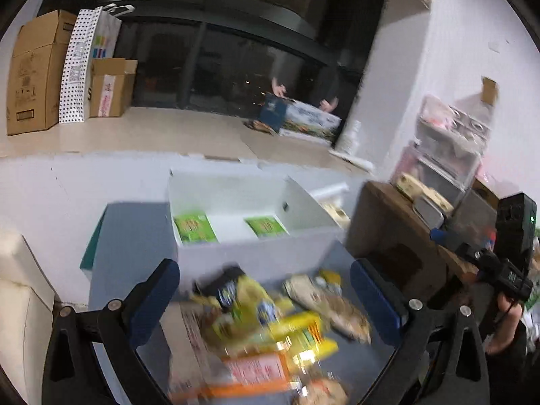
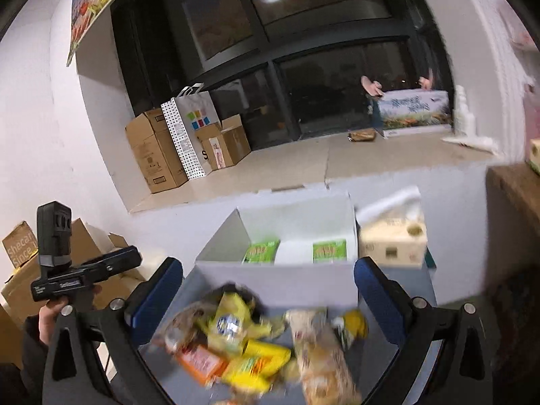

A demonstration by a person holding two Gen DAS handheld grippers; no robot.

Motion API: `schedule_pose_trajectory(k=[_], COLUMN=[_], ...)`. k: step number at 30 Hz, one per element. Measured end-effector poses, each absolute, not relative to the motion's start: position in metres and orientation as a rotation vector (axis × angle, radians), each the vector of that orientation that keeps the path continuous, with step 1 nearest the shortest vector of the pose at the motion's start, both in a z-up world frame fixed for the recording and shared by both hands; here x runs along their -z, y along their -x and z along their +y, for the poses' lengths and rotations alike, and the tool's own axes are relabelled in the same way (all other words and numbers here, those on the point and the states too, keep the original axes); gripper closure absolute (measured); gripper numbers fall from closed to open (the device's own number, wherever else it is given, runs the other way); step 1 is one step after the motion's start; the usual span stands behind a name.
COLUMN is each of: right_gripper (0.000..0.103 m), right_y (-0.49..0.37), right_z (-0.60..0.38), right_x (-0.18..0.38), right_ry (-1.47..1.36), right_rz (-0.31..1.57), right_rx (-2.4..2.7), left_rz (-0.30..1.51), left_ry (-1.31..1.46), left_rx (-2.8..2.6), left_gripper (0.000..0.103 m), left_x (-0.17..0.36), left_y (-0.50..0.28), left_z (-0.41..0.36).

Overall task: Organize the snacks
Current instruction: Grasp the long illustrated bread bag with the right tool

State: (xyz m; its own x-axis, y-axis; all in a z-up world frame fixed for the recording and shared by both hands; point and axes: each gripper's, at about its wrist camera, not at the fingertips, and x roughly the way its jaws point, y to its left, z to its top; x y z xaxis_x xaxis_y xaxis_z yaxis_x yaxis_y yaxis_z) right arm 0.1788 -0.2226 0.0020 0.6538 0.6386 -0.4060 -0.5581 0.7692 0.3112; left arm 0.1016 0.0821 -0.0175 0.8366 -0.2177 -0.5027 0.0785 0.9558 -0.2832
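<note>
A pile of snack packets [image 1: 270, 330], yellow, orange and beige, lies on the grey table [image 1: 128, 236] in front of a white open box [image 1: 249, 246]. Two green packets [image 1: 195, 226] lie flat in the box, one left and one right [image 1: 266, 225]. My left gripper [image 1: 266, 303] is open and empty above the pile. My right gripper [image 2: 270, 300] is open and empty above the same pile [image 2: 256, 344], with the box [image 2: 276, 280] just beyond. The left gripper's body shows in the right wrist view [image 2: 67, 270], and the right gripper's body in the left wrist view [image 1: 506, 263].
A tissue box [image 2: 391, 243] stands right of the white box. A brown cabinet [image 1: 388, 236] with clear drawers [image 1: 449, 148] is at the right. Cardboard boxes [image 1: 33, 74] and a dotted bag [image 1: 79, 67] stand on the window ledge. A cream seat [image 1: 20, 303] is at the left.
</note>
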Motion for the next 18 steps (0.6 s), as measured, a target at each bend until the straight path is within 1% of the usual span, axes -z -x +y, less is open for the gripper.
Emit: schedule_pose_trajectory(k=[4, 9, 13, 18], right_gripper=[0.0, 0.0, 0.0, 0.0], right_y=[-0.145, -0.115, -0.104, -0.109], right_z=[-0.242, -0.255, -0.258, -0.266], right_x=[0.01, 0.023, 0.036, 0.058], right_ry=[-0.157, -0.147, -0.054, -0.061], right_rz=[0.521, 0.538, 0.549, 0.613], right_rx=[-0.636, -0.653, -0.61, -0.598], left_rz=[0.549, 0.548, 0.549, 0.57], left_ry=[0.246, 0.278, 0.256, 0.271], left_rx=[0.124, 0.129, 0.098, 0.111], left_gripper=[0.0, 0.0, 0.0, 0.0], left_x=[0.028, 0.033, 0.033, 0.038], left_y=[-0.063, -0.033, -0.022, -0.022], left_z=[0.06, 0.046, 0.04, 0.038])
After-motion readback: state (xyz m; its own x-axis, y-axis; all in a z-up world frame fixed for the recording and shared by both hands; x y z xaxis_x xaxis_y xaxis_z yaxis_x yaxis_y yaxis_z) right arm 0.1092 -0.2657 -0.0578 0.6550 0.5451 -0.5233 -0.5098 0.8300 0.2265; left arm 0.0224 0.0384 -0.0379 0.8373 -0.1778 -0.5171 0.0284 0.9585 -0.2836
